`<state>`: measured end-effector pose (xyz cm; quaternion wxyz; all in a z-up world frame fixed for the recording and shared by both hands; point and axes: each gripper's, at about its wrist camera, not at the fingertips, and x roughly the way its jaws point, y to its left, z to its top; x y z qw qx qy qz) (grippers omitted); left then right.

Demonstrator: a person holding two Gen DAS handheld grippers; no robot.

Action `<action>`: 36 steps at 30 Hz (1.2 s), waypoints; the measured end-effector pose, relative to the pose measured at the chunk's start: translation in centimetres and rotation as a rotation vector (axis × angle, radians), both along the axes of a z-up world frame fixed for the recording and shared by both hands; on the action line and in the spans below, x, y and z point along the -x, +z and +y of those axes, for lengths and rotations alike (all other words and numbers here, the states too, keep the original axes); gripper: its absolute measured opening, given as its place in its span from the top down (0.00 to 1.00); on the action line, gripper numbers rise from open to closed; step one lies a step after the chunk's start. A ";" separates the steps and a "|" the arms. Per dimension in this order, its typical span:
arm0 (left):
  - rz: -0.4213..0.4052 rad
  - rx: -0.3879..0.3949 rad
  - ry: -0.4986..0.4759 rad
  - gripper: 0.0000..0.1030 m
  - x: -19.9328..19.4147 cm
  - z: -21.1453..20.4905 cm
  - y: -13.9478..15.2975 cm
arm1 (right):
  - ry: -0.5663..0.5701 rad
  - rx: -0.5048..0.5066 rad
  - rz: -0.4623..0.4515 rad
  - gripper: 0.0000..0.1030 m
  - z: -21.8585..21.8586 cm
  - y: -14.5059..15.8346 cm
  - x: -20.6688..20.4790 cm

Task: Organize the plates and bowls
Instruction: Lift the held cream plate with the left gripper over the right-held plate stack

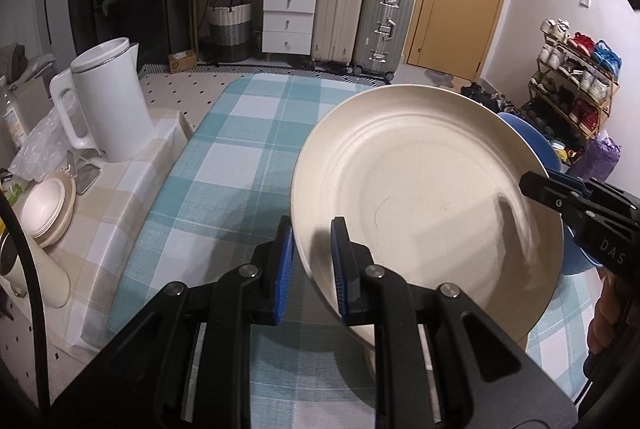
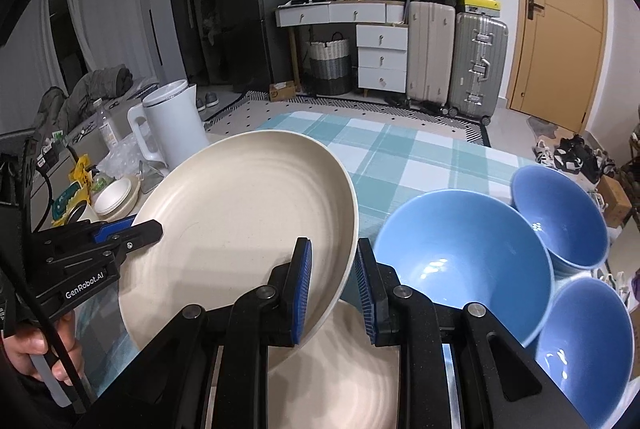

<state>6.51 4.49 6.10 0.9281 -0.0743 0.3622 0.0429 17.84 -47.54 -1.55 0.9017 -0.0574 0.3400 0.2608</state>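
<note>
Gripping cream plate [image 1: 420,181], both tongs [image 1: 312,261].

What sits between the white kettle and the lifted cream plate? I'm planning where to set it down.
Only bare checked tablecloth lies between the kettle and the plate, clearest in the left wrist view.

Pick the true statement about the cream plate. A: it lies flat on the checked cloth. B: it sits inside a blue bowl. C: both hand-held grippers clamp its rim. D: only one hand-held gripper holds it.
C: the left hand-held gripper and the right hand-held gripper each pinch opposite rims of the tilted cream plate.
</note>
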 end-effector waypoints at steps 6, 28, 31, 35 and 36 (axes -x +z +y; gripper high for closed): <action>-0.006 -0.015 -0.032 0.86 0.7 -1.9 0.9 | -0.032 -0.021 -0.017 0.77 -2.0 0.7 1.6; -0.002 -0.083 -0.127 0.86 2.7 -6.4 6.1 | -0.085 -0.061 -0.079 0.76 -7.0 5.2 6.6; 0.001 -0.100 -0.145 0.86 3.2 -7.1 6.4 | -0.093 -0.059 -0.071 0.76 -7.4 5.3 6.9; 0.006 -0.106 -0.158 0.86 3.8 -7.6 6.2 | -0.100 -0.060 -0.061 0.76 -8.0 4.8 7.3; 0.007 -0.107 -0.160 0.86 3.9 -7.7 6.1 | -0.100 -0.060 -0.058 0.76 -8.0 4.7 7.4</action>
